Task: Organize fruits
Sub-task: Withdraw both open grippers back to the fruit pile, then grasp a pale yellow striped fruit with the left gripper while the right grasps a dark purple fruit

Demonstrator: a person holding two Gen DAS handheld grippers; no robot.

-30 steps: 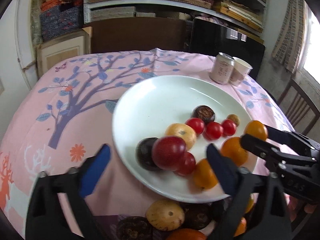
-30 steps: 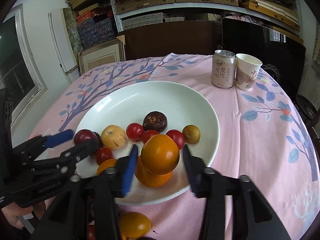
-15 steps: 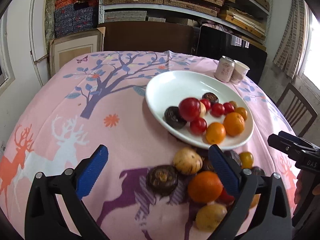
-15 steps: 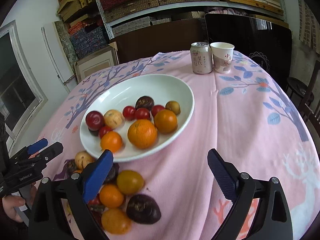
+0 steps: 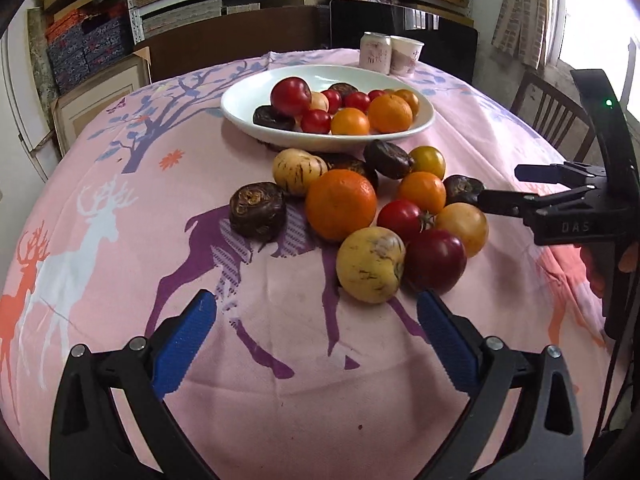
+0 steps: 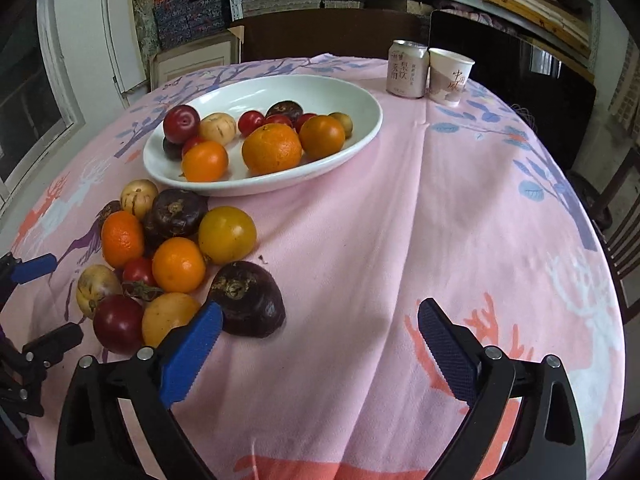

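Pink deer-print tablecloth (image 5: 120, 264), white plate (image 6: 360, 128) of glossy fruits, loose fruit pile (image 5: 372, 208), both grippers' jaws released, right's opening.

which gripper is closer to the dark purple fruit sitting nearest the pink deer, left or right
Right. The right gripper is open, jaws still opening, its left finger almost against the dark purple fruit. The left gripper sits back from the far side of the pile.

Your left wrist view looks forward and down from close above the near left of the counter (image 5: 100, 264), facing the far shelves. Your right wrist view does the same from the near right. Both share the loose fruit pile (image 5: 360, 208) (image 6: 172, 256), the white plate (image 5: 236, 100) (image 6: 360, 104) beyond it, and the can (image 5: 375, 50) (image 6: 406, 68) and paper cup (image 5: 406, 54) (image 6: 450, 76) at the far edge
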